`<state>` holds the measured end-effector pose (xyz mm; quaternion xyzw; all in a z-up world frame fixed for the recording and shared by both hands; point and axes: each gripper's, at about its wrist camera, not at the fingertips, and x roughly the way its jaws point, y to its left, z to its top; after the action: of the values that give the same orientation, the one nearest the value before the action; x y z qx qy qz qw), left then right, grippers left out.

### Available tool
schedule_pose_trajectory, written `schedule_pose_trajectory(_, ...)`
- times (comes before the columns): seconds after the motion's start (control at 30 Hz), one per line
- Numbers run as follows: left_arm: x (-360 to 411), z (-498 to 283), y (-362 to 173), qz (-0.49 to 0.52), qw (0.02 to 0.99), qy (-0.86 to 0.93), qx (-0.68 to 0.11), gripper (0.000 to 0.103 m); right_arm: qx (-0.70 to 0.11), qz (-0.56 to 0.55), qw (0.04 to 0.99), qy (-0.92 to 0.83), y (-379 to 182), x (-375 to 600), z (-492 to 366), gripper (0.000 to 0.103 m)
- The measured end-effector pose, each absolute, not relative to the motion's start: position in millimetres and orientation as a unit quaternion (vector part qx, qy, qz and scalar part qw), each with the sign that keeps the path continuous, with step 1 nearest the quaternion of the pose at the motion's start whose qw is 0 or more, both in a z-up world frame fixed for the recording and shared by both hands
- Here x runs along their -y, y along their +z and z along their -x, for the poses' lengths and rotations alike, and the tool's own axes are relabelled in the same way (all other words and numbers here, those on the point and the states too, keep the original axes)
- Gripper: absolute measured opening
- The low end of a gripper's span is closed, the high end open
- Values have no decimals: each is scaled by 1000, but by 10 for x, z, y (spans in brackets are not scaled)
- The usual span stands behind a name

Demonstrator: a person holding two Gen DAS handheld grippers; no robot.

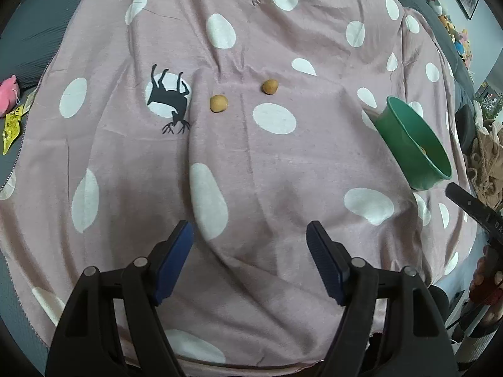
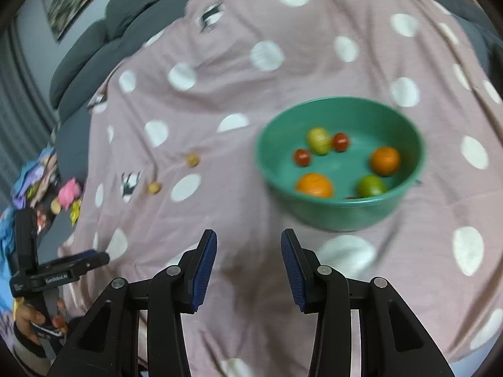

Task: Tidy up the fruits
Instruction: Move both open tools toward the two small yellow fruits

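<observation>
The left gripper (image 1: 250,235) is standing with its jaws wide apart, the blue pads (image 1: 176,260) holding nothing and touching nothing, hanging over bare pink cloth. Ahead of it, two small tan round fruits are lying on the spotted blanket (image 1: 283,169): the nearer fruit (image 1: 218,103) is sitting just beside a black deer print (image 1: 168,102), and the farther fruit (image 1: 270,86) is resting a little to its right, the two apart from each other. Off to the right in this view, the green bowl (image 1: 415,147) is showing its side and rim. The right gripper (image 2: 249,270) is holding its jaws at a narrower gap, and nothing is sitting between its blue pads (image 2: 204,270); they are hovering clear of the blanket, just short of the bowl's near wall. In the right wrist view, which is slightly blurred, the bowl is lying directly ahead and is containing two oranges (image 2: 314,184), a green fruit (image 2: 371,186), a yellow-green fruit (image 2: 318,140) and two small red fruits (image 2: 340,141). A dark item is peeking over the near rim, too hidden to tell. The same two tan fruits are showing to the left of the bowl, well apart from it. At the left edge of that view, a hand (image 2: 34,323) is gripping the handle of the other gripper.
</observation>
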<state>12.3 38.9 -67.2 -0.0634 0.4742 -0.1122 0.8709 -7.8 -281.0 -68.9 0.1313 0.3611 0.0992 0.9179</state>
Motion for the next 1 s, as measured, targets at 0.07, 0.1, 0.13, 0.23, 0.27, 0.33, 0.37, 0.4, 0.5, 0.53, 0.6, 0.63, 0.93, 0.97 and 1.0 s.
schedule_pose_trajectory(0.07, -427, -121, -681, 63, 873, -111, -471, 75, -369, -120, 915, 113, -696, 2672, 30, 43)
schedule_pose_trajectory(0.1, -442, -132, -683, 64, 873, -112, -471, 75, -371, -113, 914, 119, -699, 2607, 13, 43)
schedule_pose_trajectory(0.13, -464, -142, -686, 67, 873, -113, -469, 75, -374, -108, 913, 124, -699, 2547, -12, 43)
schedule_pose_trajectory(0.23, -523, -215, -689, 77, 874, -119, -466, 75, -379, -92, 910, 139, -691, 2398, -99, 43)
schedule_pose_trajectory(0.27, -539, -241, -687, 82, 874, -124, -463, 75, -381, -88, 909, 143, -690, 2344, -132, 43)
schedule_pose_trajectory(0.33, -558, -288, -683, 91, 873, -133, -461, 75, -382, -85, 908, 149, -686, 2278, -191, 43)
schedule_pose_trajectory(0.37, -564, -328, -683, 95, 873, -138, -459, 75, -383, -83, 907, 152, -686, 2250, -221, 43)
schedule_pose_trajectory(0.4, -563, -368, -684, 97, 873, -141, -457, 75, -383, -82, 907, 154, -689, 2226, -252, 43)
schedule_pose_trajectory(0.5, -531, -538, -688, 94, 874, -149, -452, 74, -385, -79, 905, 161, -694, 2163, -359, 43)
schedule_pose_trajectory(0.53, -509, -618, -691, 92, 874, -151, -452, 74, -385, -78, 905, 163, -692, 2150, -391, 43)
schedule_pose_trajectory(0.6, -461, -773, -695, 86, 875, -157, -450, 74, -384, -76, 905, 169, -682, 2107, -486, 43)
schedule_pose_trajectory(0.63, -437, -856, -701, 83, 875, -157, -450, 74, -382, -74, 905, 173, -674, 2082, -548, 43)
schedule_pose_trajectory(0.93, -276, -1568, -843, 58, 869, -158, -465, 72, -378, -77, 900, 203, -710, 1904, -1008, 43)
schedule_pose_trajectory(0.97, -259, -1634, -861, 54, 868, -157, -468, 72, -380, -80, 898, 208, -739, 1895, -1037, 43)
schedule_pose_trajectory(1.0, -246, -1696, -878, 51, 867, -158, -469, 72, -382, -83, 896, 211, -765, 1892, -1059, 43)
